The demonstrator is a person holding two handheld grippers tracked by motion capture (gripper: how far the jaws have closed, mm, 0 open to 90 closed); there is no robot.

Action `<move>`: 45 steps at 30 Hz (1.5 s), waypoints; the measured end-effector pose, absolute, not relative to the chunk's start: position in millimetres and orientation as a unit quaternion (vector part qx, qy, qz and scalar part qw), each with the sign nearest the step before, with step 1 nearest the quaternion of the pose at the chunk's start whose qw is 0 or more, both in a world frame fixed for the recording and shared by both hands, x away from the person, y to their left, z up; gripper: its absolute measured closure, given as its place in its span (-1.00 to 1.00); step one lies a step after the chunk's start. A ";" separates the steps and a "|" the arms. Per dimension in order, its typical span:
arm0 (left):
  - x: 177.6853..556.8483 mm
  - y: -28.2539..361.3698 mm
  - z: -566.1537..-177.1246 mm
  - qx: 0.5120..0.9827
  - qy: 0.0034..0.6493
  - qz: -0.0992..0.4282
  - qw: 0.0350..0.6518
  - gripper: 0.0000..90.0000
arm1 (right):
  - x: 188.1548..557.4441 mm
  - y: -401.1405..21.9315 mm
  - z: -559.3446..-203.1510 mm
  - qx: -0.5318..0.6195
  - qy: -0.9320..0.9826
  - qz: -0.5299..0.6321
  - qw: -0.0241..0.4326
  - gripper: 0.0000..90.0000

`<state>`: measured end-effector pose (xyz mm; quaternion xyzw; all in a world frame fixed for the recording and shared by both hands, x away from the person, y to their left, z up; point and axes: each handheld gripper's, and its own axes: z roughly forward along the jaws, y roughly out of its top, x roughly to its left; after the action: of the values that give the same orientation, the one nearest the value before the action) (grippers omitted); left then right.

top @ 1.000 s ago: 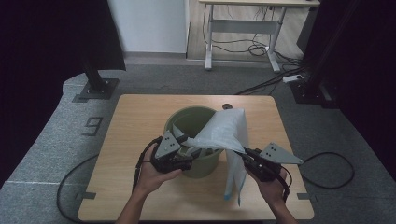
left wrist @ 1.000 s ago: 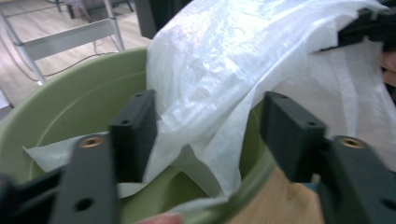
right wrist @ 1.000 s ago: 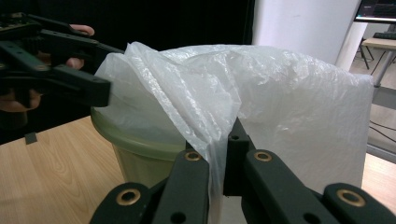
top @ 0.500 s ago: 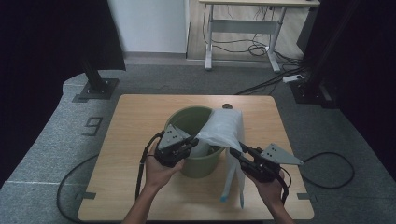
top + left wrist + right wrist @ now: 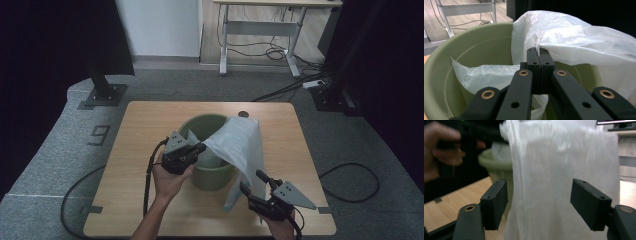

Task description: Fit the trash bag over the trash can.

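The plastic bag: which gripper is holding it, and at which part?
The left gripper is shut on the plastic bag at its edge over the green bin. The right gripper is open, holding nothing.

Left forearm enters from the bottom edge of the high view, angled up and slightly right; the left hand wraps the body of the left gripper from below, grey plate on top, cable looping back along the wrist. Its jaws point right and stand pressed together, pads face to face in the left gripper view. Right hand sits low at the bottom edge, mostly cut off. The right gripper points up and left; its jaws have just been opening and stand wide apart.
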<state>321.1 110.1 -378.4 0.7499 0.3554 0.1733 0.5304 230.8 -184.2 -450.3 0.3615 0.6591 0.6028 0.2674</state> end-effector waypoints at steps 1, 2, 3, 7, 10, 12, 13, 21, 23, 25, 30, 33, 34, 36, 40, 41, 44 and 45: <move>321.0 110.5 -377.8 0.750 0.355 0.172 0.531 0.97 | 230.6 -181.7 -453.4 0.364 0.662 0.598 0.267 -0.39; 320.6 110.5 -377.2 0.750 0.354 0.173 0.531 0.97 | 230.7 -177.6 -458.3 0.364 0.666 0.592 0.270 -0.40; 320.2 110.5 -376.7 0.750 0.353 0.172 0.532 0.97 | 230.8 -174.5 -461.7 0.366 0.668 0.587 0.274 -0.41; 319.4 110.6 -375.8 0.751 0.351 0.170 0.532 0.97 | 234.9 -166.2 -470.5 0.374 0.671 0.579 0.272 -0.43; 319.1 110.3 -375.9 0.752 0.350 0.167 0.533 0.97 | 240.6 -161.3 -475.1 0.381 0.674 0.571 0.273 -0.40; 318.9 109.9 -376.1 0.752 0.349 0.165 0.534 0.97 | 244.4 -160.0 -476.9 0.383 0.674 0.569 0.274 -0.22; 318.7 109.7 -376.1 0.752 0.349 0.165 0.534 0.97 | 246.6 -160.1 -477.4 0.380 0.676 0.569 0.274 -0.09; 318.6 114.1 -375.9 0.754 0.347 0.167 0.533 0.97 | 258.1 -176.1 -474.4 0.358 0.683 0.570 0.282 0.96; 318.2 114.3 -376.1 0.757 0.343 0.168 0.531 0.97 | 259.8 -180.2 -468.4 0.353 0.682 0.574 0.285 0.97; 317.6 115.4 -376.4 0.756 0.344 0.170 0.530 0.97 | 262.1 -183.8 -458.9 0.348 0.678 0.578 0.291 0.98; 318.1 124.2 -376.7 0.752 0.352 0.176 0.529 0.97 | 266.4 -188.9 -435.3 0.334 0.672 0.578 0.320 0.98; 320.0 132.3 -376.4 0.749 0.359 0.183 0.526 0.96 | 268.1 -191.9 -420.7 0.328 0.664 0.584 0.332 0.98; 320.6 134.3 -376.3 0.748 0.362 0.184 0.526 0.96 | 268.5 -192.7 -414.3 0.326 0.660 0.588 0.336 0.98; 322.9 139.5 -376.3 0.745 0.368 0.183 0.526 0.96 | 268.9 -192.6 -406.4 0.321 0.657 0.591 0.341 0.98; 326.8 145.5 -378.1 0.745 0.376 0.182 0.520 0.93 | 269.1 -188.7 -395.9 0.308 0.656 0.594 0.348 0.98; 327.0 146.2 -378.1 0.747 0.375 0.179 0.519 0.91 | 269.1 -186.8 -394.7 0.305 0.657 0.595 0.347 0.98; 321.4 147.4 -374.3 0.739 0.369 0.192 0.530 0.71 | 269.5 -183.5 -394.8 0.301 0.661 0.596 0.343 0.98; 318.9 148.2 -371.5 0.736 0.365 0.195 0.536 0.64 | 269.8 -183.0 -395.4 0.300 0.663 0.595 0.341 0.98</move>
<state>318.9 148.2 -371.5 0.7360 0.3653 0.1946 0.5358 269.8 -183.0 -395.4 0.3000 0.6630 0.5949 0.3414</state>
